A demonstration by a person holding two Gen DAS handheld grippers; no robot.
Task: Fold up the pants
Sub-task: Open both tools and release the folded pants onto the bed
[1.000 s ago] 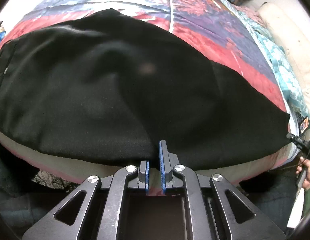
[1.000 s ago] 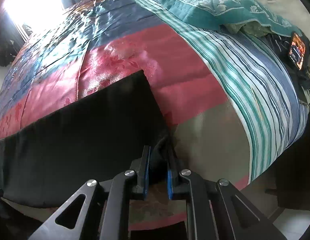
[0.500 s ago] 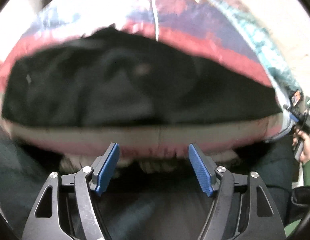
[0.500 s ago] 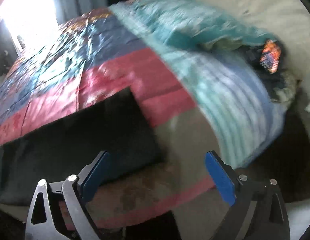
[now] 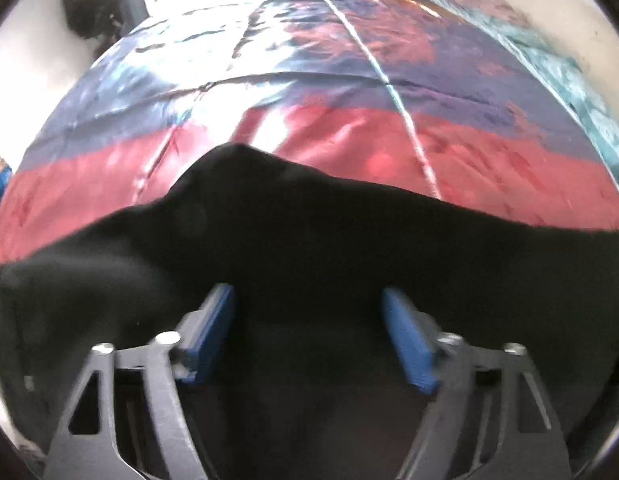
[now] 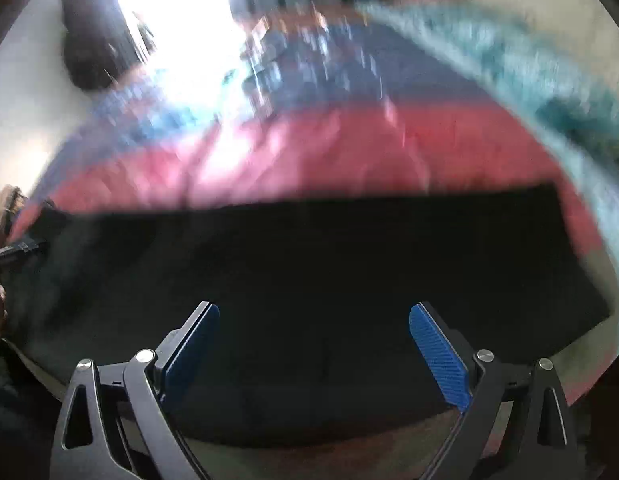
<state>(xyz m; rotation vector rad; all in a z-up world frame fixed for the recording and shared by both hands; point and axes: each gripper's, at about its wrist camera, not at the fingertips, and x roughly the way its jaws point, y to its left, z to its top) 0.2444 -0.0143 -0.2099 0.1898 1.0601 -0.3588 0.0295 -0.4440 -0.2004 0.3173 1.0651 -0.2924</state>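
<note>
The black pants (image 5: 309, 264) lie flat on the bed cover (image 5: 389, 148). The left gripper (image 5: 309, 312) is opening above them, holding nothing. The right gripper (image 6: 313, 328) is wide, holding nothing.

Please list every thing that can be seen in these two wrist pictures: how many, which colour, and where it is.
pants: one, black, spread across the near part of the bed, under both grippers.
bedcover: one, shiny patchwork of red, blue and purple, covering the bed beyond the pants.
blanket: one, teal, along the right edge of the bed; blurred.
dark shape: one, black, against the wall at far left; cannot tell what it is.
window light: one, white glare, behind the bed.
left gripper: one, black frame with blue pads, jaws opening, nothing pressed between them.
right gripper: one, black frame with blue pads, jaws wide apart, holding nothing.
</note>
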